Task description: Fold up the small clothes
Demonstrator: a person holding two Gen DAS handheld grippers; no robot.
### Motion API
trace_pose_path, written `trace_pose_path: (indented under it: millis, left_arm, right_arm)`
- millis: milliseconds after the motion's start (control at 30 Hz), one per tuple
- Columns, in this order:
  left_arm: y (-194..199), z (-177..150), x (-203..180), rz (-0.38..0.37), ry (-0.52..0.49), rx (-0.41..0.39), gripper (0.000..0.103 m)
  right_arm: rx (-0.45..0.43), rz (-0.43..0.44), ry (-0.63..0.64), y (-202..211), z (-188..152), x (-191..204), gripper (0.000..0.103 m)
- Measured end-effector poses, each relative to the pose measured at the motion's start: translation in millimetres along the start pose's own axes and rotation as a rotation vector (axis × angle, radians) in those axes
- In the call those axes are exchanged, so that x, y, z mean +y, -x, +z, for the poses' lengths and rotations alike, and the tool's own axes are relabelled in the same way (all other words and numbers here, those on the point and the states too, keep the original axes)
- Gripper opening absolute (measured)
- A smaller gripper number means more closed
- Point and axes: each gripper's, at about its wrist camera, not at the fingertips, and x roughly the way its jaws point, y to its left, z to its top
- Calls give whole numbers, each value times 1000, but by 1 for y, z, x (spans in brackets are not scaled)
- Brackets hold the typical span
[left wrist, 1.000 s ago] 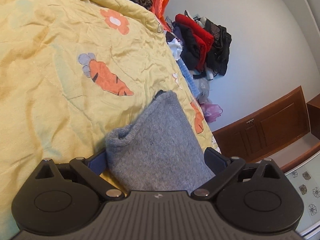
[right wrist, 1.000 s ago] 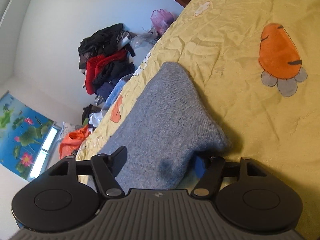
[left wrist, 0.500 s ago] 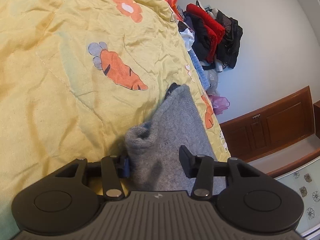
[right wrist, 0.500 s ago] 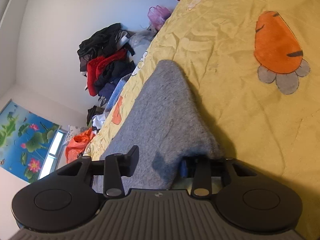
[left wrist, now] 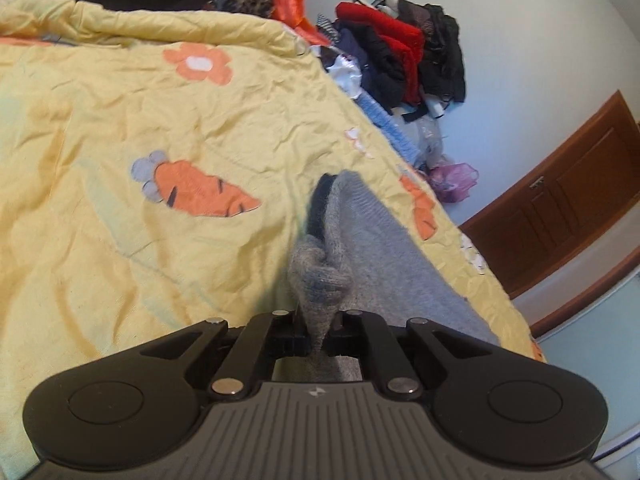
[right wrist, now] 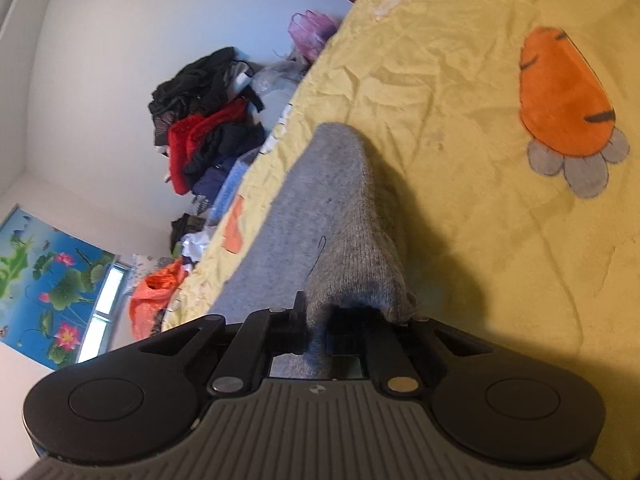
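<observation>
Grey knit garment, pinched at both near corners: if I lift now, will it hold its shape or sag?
Likely sag: the grey knit bunches into soft folds where the left gripper is shut on it. The right gripper also pinches a crumpled corner, so the middle probably droops. It looks thick and fuzzy, so slipping seems unlikely.

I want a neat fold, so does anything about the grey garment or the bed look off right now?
The grey knit garment is bunched into a wad where the left gripper pinches it. A loose dark thread trails on it. The yellow sheet underneath is heavily creased.
</observation>
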Motion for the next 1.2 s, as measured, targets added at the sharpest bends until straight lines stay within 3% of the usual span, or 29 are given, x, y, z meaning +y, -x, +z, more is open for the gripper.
trace_pose_path:
  millis: [233,400,600,767,833,900,1033,1100,1133,1167,1200]
  left_arm:
    - [38,6,-1,-61,-15,-8,4]
    - [76,-11,20,-73,-4,34,4]
    - [121,-51,64,4,6,112,5]
    - [117,-67,81,63,-70,144,7]
    - [120,-68,75,105,-138,134,10]
    - [136,-64,67,136,-199,115,22]
    - [179,-46,47,206,-356,-58,23]
    - [189,-32,27,219,-416,-172,34]
    - [187,-26,14,218,-451,-221,59]
    - [179,-23,-3,206,-501,-258,95]
    - [164,-23,-21,199,-555,-294,102]
  right_arm:
    - [-6,60,34,25,6,18,16]
    - [4,93,32,63,-7,13,16]
    - [64,52,0,117,-51,-15,16]
    - [112,-40,74,127,-76,-25,16]
    - [95,-100,119,126,-79,-18,26]
    - [69,-180,189,131,-80,-8,42]
    - [-161,-301,470,166,-79,24,56]
    - [-251,-327,541,173,-70,42,62]
    - [-257,-322,567,169,-63,51,68]
    - [-247,-313,598,161,-59,62,77]
    - [-230,-296,640,149,-57,76,83]
